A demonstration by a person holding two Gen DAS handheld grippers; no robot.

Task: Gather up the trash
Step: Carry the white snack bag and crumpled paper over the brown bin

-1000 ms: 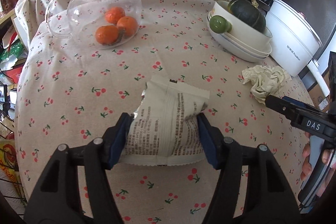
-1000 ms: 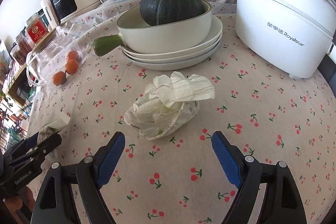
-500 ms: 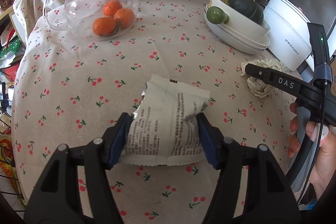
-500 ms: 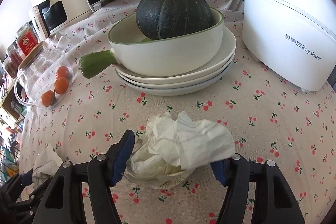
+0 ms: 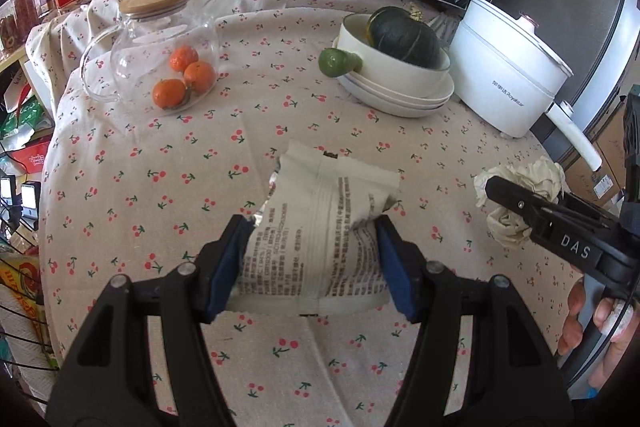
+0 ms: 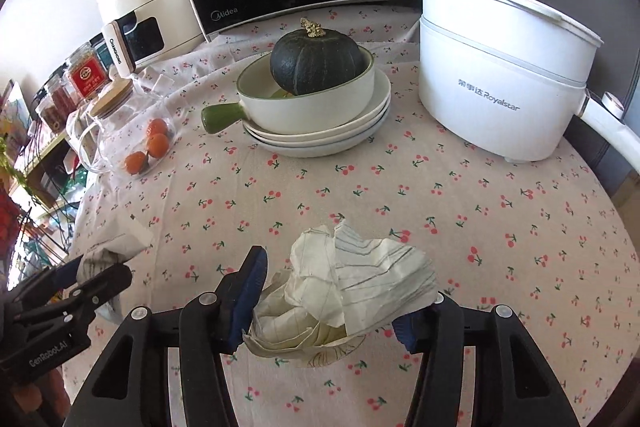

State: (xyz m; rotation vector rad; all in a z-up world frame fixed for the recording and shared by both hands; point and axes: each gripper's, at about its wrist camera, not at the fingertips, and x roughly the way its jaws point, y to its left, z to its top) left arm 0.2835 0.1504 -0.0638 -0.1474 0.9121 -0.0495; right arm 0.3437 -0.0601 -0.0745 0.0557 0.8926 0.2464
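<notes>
Glass jar (image 5: pixel 160 55), stacked dishes (image 5: pixel 400 95) beyond

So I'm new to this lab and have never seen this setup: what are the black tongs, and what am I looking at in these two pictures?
No robot here: a person holds a two-finger gripper in each hand, each with a fisheye camera looking along its fingers. The left view shows the left gripper shut on a torn snack wrapper. The right view shows the right gripper closed around a crumpled paper napkin. Both are trash being collected from the cherry-print tablecloth, which also carries a glass jar of oranges, a squash in a pan and a white electric pot.
</notes>
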